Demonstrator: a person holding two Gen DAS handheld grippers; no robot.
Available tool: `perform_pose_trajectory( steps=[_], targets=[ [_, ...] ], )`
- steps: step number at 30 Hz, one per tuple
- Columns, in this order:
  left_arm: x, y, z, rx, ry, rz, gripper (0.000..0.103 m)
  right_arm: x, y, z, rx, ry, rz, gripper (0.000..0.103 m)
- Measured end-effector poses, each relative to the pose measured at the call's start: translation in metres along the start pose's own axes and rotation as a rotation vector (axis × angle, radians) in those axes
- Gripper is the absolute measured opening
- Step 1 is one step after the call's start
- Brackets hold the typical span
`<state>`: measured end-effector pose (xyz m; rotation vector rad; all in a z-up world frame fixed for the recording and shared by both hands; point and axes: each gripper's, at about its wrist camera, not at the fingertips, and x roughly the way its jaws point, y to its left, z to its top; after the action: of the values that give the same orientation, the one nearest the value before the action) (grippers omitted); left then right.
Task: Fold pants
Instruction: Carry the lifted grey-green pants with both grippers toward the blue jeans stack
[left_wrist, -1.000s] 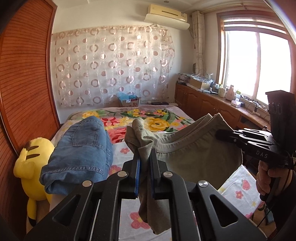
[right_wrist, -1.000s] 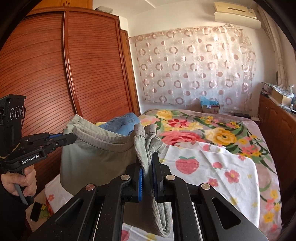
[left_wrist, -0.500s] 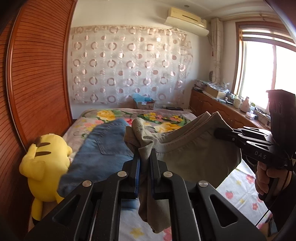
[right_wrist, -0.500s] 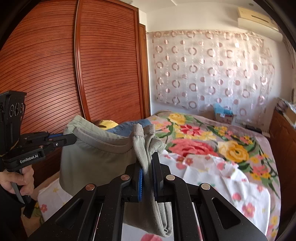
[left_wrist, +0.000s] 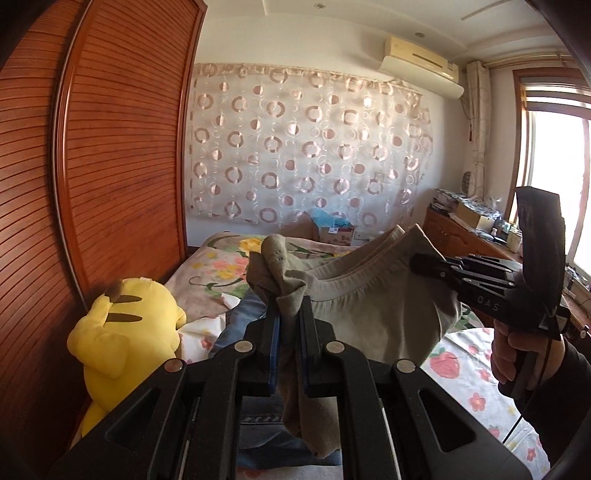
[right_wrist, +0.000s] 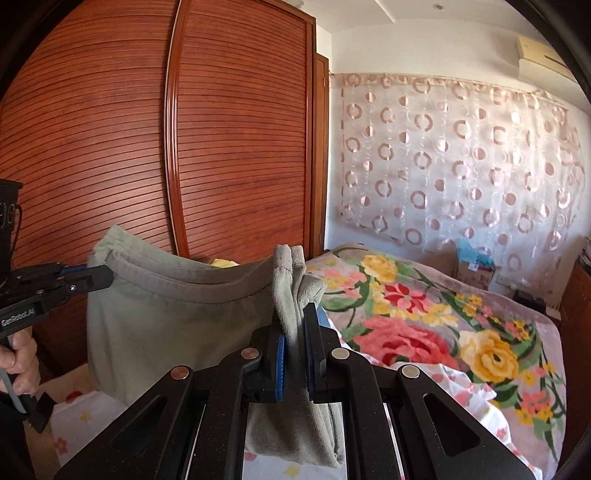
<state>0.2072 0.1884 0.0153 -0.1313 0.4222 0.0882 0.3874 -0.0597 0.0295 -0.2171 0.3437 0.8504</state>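
Grey-green pants (left_wrist: 384, 314) hang in the air above the bed, stretched by the waistband between both grippers. My left gripper (left_wrist: 288, 314) is shut on one bunched end of the waistband. My right gripper (right_wrist: 295, 321) is shut on the other end of the pants (right_wrist: 166, 317). Each gripper shows in the other's view: the right one (left_wrist: 417, 264) at the right, the left one (right_wrist: 107, 277) at the left. The legs hang below, mostly hidden.
Blue jeans (left_wrist: 240, 325) lie on the bed under the pants. A yellow plush toy (left_wrist: 125, 325) sits at the bed's left edge against the wooden wardrobe (right_wrist: 110, 147). The floral bedspread (right_wrist: 424, 314) stretches to the curtained wall. A cabinet (left_wrist: 465, 236) runs under the window.
Both grippers have lifted the pants higher and tilted up, so more wardrobe and wall show and less bed. Both grips on the waistband are unchanged.
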Motion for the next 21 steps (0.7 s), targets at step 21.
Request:
perform_pose_trajectory(
  steps=[21],
  targets=[
    [0.023,0.034,-0.032,-0.087,0.067,0.102,0.010,0.145,-0.015,0.030,-0.053,0.110,0.135,0.009]
  ],
)
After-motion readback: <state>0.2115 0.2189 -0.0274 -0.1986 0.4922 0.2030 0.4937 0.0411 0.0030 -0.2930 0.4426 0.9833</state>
